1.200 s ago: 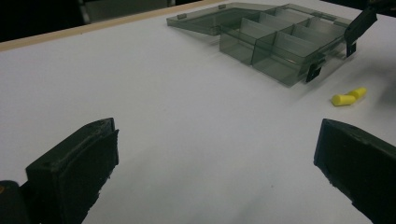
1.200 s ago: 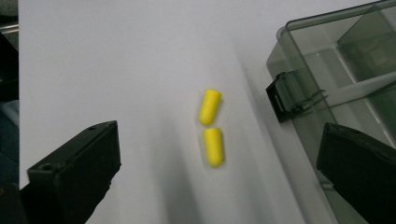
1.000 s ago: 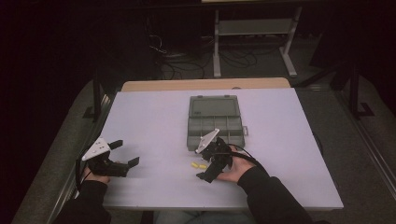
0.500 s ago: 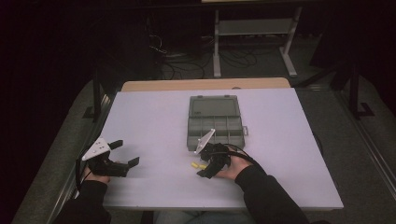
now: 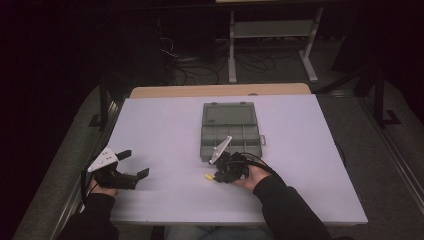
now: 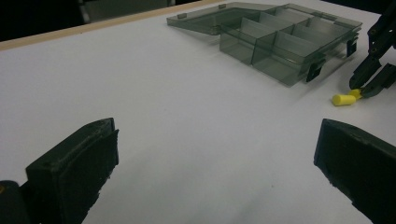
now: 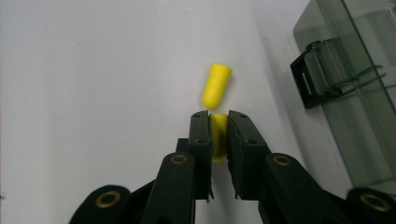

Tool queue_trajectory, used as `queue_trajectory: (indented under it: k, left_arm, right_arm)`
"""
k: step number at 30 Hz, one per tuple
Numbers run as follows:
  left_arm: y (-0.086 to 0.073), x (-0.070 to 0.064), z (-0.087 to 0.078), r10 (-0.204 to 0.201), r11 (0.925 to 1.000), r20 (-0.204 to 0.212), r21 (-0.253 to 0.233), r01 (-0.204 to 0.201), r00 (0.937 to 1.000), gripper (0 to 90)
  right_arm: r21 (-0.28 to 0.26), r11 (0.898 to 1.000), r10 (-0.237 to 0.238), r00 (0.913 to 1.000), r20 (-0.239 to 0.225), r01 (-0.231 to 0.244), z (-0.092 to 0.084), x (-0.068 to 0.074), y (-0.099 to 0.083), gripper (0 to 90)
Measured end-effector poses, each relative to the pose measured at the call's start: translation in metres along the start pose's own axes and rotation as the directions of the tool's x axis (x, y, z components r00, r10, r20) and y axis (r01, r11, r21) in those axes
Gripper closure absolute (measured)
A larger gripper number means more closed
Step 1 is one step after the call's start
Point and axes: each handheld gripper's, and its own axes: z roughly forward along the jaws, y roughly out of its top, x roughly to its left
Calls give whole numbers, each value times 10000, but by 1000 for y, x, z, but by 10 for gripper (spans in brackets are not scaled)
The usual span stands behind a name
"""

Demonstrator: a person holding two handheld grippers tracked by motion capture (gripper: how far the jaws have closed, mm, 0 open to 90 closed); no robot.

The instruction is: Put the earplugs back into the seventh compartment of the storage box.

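Right tool [image 7: 218, 133] was down on the white counter [image 5: 165, 125], jaws just closed and clamped on a yellow earplug [image 7: 219, 140]. The plug sat squeezed between the two pads, near their tips, with a bit of yellow showing above and below the pinch. In the high view the right tool [image 5: 220, 176] sat just in front of the organizer box [image 5: 231, 131], at the box's near edge, with the person's right hand [image 5: 252, 176] wrapped around it.

A second yellow earplug [image 7: 216, 86] lay loose on the counter just beyond the clamped one, tilted, rounded end pointing away from the jaws. Close to the first plug, maybe touching; couldn't tell for sure. From the left gripper view it showed as a small yellow cylinder [image 6: 343, 99] right next to the right tool's tips.

The box was grey translucent plastic, lid [image 5: 230, 113] swung open and lying flat on the far side, compartments [image 6: 273, 44] exposed. Its black latch [image 7: 314, 77] was just to the right of the right tool's jaws.

Left tool [image 5: 132, 165] was well apart from all that, at the left near corner of the counter, jaws wide apart with nothing between them, held in the left hand [image 5: 102, 190]. Bare counter in front of it.
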Motion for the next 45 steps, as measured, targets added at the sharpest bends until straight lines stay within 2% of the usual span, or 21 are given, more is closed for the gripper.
queue_trajectory:
  k: [4, 11, 16, 26, 37, 45]
  left_arm:
    - [0, 0, 0, 3, 10000, 12, -3, -3, 10000, 0]
    - [0, 0, 0, -1, 10000, 13, -5, 1, 10000, 0]
    - [0, 0, 0, 3, 10000, 17, 5, -3, 10000, 0]
    - [0, 0, 0, -10, 10000, 10, 16, 10, 10000, 0]
    - [0, 0, 0, -30, 10000, 20, 32, 30, 10000, 0]
    - [-1, 0, 0, -33, 10000, 20, 41, 32, 10000, 0]
  right_arm:
    - [-122, 9999, 107, 9999, -77, -107, -6, -2, -1, 794]
    - [-340, 9994, 93, 9999, 52, -91, -22, -5, 2, 794]
    - [-316, 9995, -33, 9995, 312, 43, -34, -6, 4, 794]
    - [-585, 9983, 38, 9982, 601, -3, -58, -13, 6, 794]
    - [-895, 9956, 366, 9932, 1105, -267, -91, -34, 6, 795]
    - [-881, 9947, 633, 9894, 1307, -521, -101, -48, 4, 795]
